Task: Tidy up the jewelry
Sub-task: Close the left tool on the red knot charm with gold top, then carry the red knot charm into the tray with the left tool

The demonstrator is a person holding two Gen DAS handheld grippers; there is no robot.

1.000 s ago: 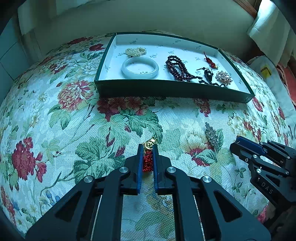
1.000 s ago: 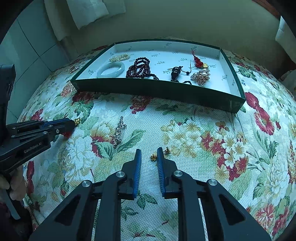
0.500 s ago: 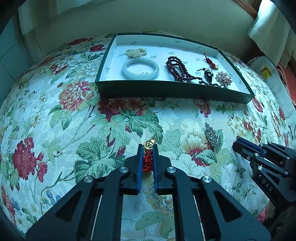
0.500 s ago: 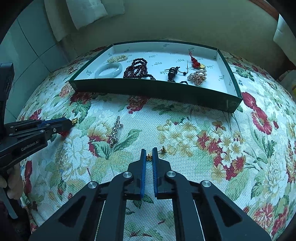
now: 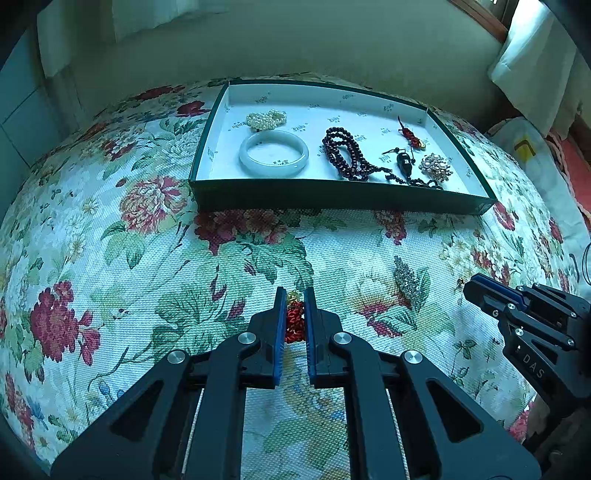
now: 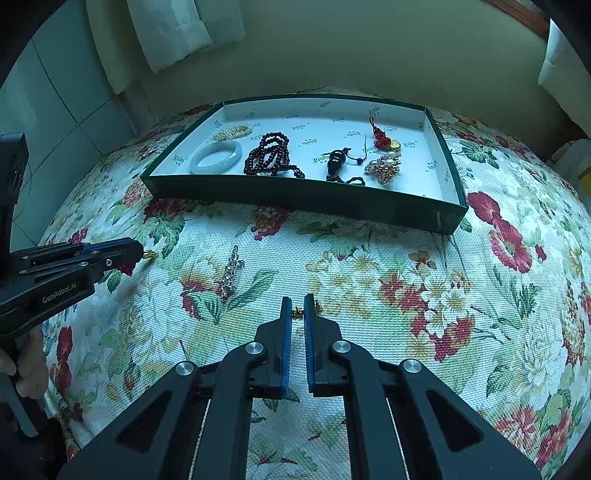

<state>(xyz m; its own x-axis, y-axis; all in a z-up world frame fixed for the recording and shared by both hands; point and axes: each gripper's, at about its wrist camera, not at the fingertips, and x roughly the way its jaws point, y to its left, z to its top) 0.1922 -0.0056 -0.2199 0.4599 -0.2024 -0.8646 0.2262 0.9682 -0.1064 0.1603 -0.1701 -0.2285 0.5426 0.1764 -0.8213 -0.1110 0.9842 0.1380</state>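
My left gripper is shut on a red knotted charm with a gold bead, low over the floral cloth. My right gripper is shut on a small gold earring; a second gold earring lies just right of its tip. A silver brooch lies on the cloth between the grippers, also in the left wrist view. The green tray at the far side holds a pearl bracelet, a jade bangle, dark beads, a red charm, a black pendant and a pearl brooch.
The floral cloth covers a rounded table that falls away at its edges. A wall stands behind the tray. White curtains hang at the back. The right gripper shows at the right of the left wrist view.
My right gripper has closed from open onto the small gold earring. My left gripper has stayed shut on the red charm and hardly moved.
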